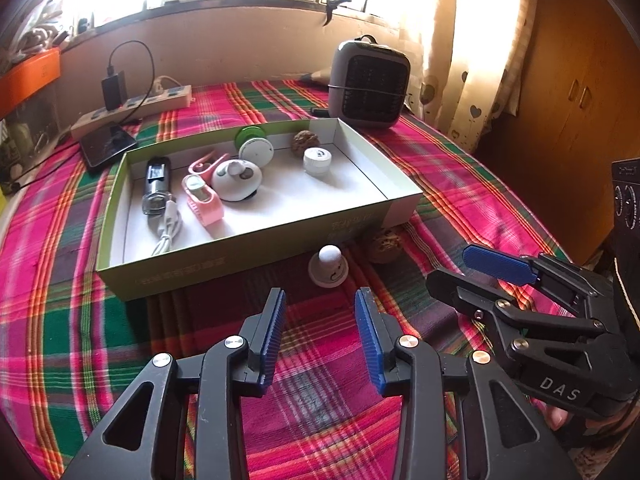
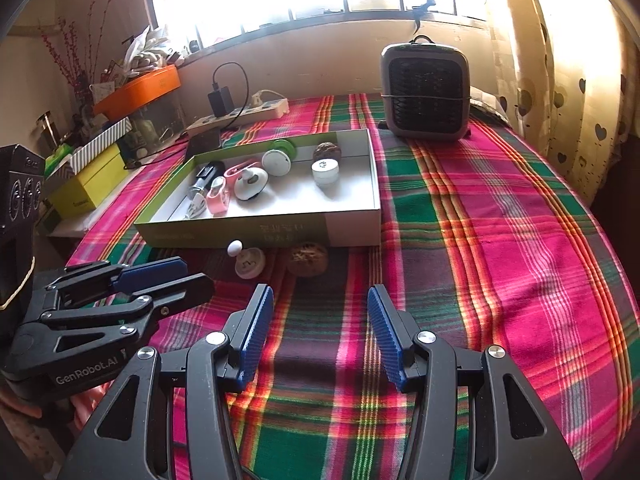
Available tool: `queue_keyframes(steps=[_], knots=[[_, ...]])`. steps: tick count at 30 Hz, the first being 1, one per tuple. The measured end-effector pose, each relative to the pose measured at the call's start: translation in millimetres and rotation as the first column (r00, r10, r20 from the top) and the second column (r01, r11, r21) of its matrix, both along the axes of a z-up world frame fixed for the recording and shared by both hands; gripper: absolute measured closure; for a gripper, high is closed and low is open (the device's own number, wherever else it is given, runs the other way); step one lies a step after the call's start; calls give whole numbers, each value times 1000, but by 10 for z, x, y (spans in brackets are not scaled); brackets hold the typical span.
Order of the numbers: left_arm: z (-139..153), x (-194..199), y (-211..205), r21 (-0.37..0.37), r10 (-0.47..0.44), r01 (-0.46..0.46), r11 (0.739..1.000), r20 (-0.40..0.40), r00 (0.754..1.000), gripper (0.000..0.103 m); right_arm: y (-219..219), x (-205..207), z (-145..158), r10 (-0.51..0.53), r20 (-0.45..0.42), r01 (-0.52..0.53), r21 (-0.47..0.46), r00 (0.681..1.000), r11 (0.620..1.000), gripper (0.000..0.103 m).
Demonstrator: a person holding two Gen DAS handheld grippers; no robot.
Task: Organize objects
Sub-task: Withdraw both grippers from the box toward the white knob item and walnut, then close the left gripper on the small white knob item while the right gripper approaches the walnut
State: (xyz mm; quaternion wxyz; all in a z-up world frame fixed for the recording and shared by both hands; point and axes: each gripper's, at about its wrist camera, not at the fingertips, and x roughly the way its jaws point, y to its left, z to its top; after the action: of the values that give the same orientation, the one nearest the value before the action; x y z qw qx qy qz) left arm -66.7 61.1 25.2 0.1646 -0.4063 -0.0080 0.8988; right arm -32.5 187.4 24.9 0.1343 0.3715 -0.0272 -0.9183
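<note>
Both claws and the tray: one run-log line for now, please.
left claw: open, empty | right claw: open, empty | green cardboard tray: part-filled | white knobbed cap, brown walnut: outside, on cloth

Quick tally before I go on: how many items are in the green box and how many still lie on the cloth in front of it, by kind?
In the green box:
Walnuts: 1
White round gadgets: 3
Pink items: 2
Black device: 1
White cable: 1

On the cloth in front:
Walnuts: 1
White knobbed gadget: 1

Total: 10
</note>
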Motion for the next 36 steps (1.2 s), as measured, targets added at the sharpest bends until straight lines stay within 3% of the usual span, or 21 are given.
queue_keyframes(steps=[23,36], knots=[[-154,-340,236,-62,53,-50,997,43,998,65,150,-38,-15,-24,5,24,-23,1000,999,52],[-166,-370,233,-73,67,-65,995,30,997,68,116,-74,-41,-5,20,5,-22,1000,1000,52]])
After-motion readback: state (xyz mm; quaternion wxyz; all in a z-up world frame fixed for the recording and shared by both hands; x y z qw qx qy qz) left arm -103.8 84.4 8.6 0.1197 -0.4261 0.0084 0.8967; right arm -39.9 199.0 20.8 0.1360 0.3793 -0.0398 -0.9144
